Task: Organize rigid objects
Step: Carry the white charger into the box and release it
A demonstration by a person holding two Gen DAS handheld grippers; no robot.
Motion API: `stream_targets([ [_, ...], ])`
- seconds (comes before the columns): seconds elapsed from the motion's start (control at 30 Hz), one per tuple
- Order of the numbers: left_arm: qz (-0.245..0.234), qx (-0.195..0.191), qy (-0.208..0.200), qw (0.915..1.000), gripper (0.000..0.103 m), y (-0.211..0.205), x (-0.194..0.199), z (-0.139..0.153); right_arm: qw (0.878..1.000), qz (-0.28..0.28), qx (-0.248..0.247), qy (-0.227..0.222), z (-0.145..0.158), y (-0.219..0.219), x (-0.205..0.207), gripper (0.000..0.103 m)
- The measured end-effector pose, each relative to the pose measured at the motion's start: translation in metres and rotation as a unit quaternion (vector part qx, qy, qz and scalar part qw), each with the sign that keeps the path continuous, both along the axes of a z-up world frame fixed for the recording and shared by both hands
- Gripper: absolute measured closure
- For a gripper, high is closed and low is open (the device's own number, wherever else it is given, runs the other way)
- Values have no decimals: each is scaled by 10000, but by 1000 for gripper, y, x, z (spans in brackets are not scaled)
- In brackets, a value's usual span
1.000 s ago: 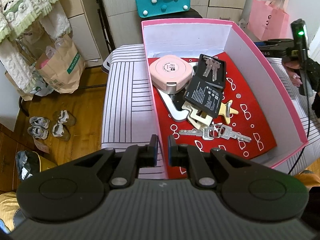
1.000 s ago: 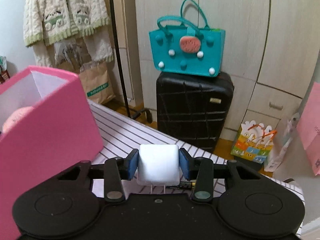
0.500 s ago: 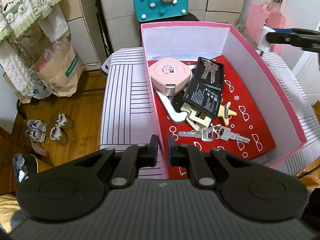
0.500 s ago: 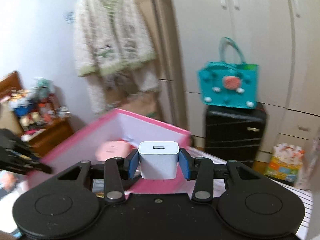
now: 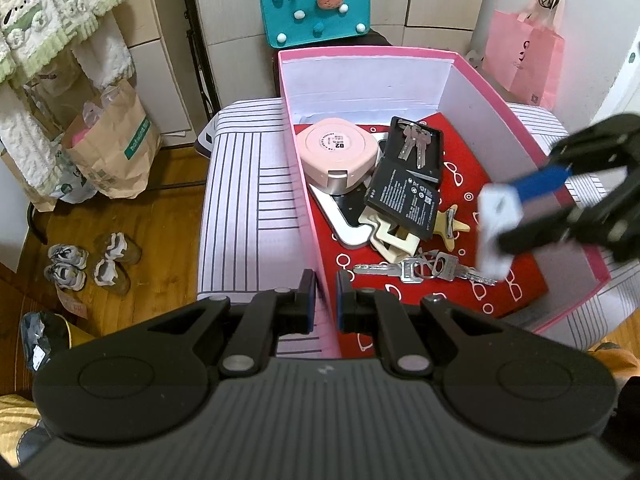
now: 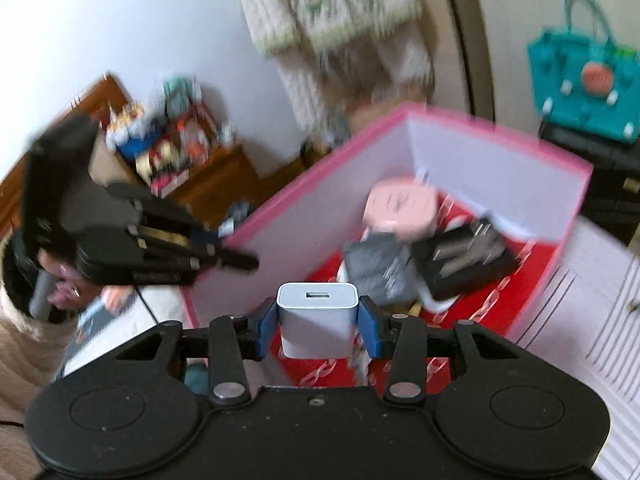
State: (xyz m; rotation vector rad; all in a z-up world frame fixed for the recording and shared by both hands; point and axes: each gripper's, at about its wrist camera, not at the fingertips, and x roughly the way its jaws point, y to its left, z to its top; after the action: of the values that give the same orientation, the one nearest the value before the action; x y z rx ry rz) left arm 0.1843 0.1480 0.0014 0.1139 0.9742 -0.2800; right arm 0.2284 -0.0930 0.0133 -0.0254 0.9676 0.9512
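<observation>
A pink box (image 5: 472, 80) with a red floor stands on a striped cloth (image 5: 248, 216). In it lie a round pink case (image 5: 338, 156), a black battery (image 5: 404, 200), a black key holder (image 5: 418, 148) and a bunch of keys (image 5: 424, 270). My left gripper (image 5: 325, 296) is shut on the box's left wall (image 5: 304, 184) near its front corner. My right gripper (image 6: 318, 320) is shut on a white USB charger (image 6: 316, 320). From the left wrist view the charger (image 5: 496, 228) hangs blurred above the right side of the box. The left gripper (image 6: 240, 258) also shows at the wall.
A teal felt bag (image 5: 316, 4) sits on a black suitcase behind the box. A pink paper bag (image 5: 528, 60) is at the back right, a brown paper bag (image 5: 112, 140) and small shoes (image 5: 92, 260) on the wooden floor at left. A hand (image 6: 60, 280) holds the left gripper.
My right gripper has swung with the charger from beside the box, over its right rim, to above its inside. The left gripper has stayed on the wall.
</observation>
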Motion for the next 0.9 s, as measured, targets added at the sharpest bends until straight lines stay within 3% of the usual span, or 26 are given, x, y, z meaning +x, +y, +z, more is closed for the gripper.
stream_targets([
  [0.2, -23, 4, -6, 10000, 95, -1, 1, 0, 9981, 265, -398, 378, -21, 32, -3, 55],
  [0.3, -29, -24, -31, 10000, 95, 0, 0, 0, 9976, 74, -469, 496, -27, 41, 0, 53],
  [0.5, 9, -123, -46, 9999, 95, 3, 0, -1, 9968, -313, -118, 727, -29, 40, 14, 52],
  [0.73, -4, -106, -88, 9999, 95, 3, -3, -2, 9979, -565, 227, -212, 14, 6, -2, 51],
  [0.9, 8, -79, -73, 9999, 95, 2, -2, -2, 9908, -928, 26, -985, 37, -23, -15, 50],
])
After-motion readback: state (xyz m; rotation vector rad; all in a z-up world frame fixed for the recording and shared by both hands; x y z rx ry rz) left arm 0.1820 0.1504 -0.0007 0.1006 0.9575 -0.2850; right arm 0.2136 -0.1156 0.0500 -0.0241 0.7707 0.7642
